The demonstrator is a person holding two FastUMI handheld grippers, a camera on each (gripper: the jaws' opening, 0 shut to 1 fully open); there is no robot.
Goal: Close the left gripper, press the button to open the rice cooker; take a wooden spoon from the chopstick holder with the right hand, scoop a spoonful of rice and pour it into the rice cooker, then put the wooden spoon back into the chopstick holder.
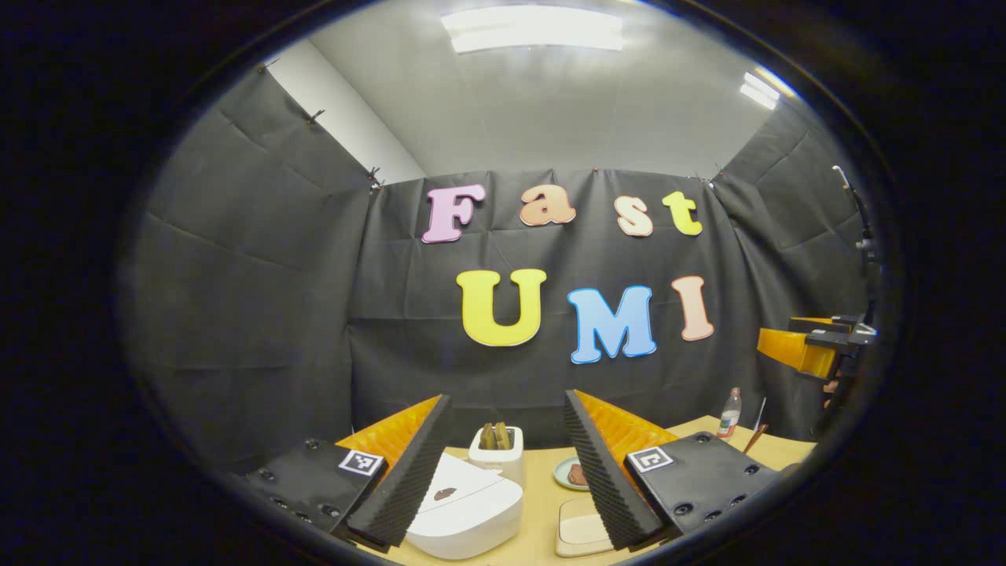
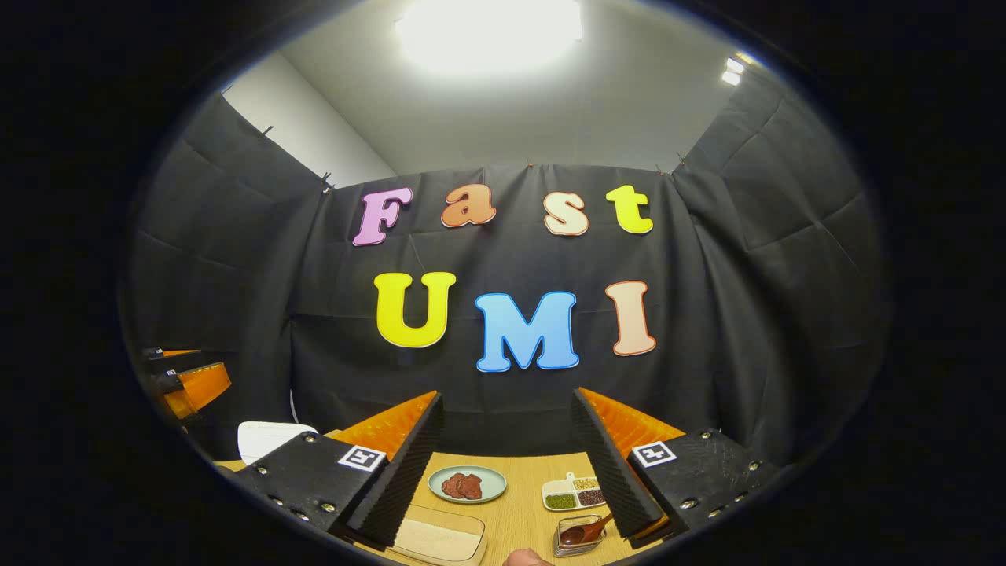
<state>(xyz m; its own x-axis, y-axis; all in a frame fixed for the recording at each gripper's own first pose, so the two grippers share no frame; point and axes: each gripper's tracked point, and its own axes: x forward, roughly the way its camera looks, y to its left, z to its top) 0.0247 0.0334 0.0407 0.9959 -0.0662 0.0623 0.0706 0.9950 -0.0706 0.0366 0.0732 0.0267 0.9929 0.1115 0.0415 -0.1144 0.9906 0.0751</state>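
In the left gripper view, a white rice cooker (image 1: 471,515) with its lid down sits on the wooden table (image 1: 542,487), low between the fingers of my left gripper (image 1: 507,397), which is open and holds nothing. Behind the cooker stands a white chopstick holder (image 1: 497,454) with wooden handles sticking up. A shallow tray of rice (image 1: 580,533) lies right of the cooker. My right gripper (image 2: 507,395) is also open and empty, raised above the table. Its view has the rice tray (image 2: 440,542) at the bottom and the cooker's white edge (image 2: 271,439) at far left.
A plate with brown food (image 2: 468,483) lies mid-table. Right of it are a divided dish of beans (image 2: 574,493) and a clear box with a spoon in dark sauce (image 2: 580,532). A bottle (image 1: 729,413) stands at the back right. A fingertip (image 2: 525,558) shows at the bottom edge.
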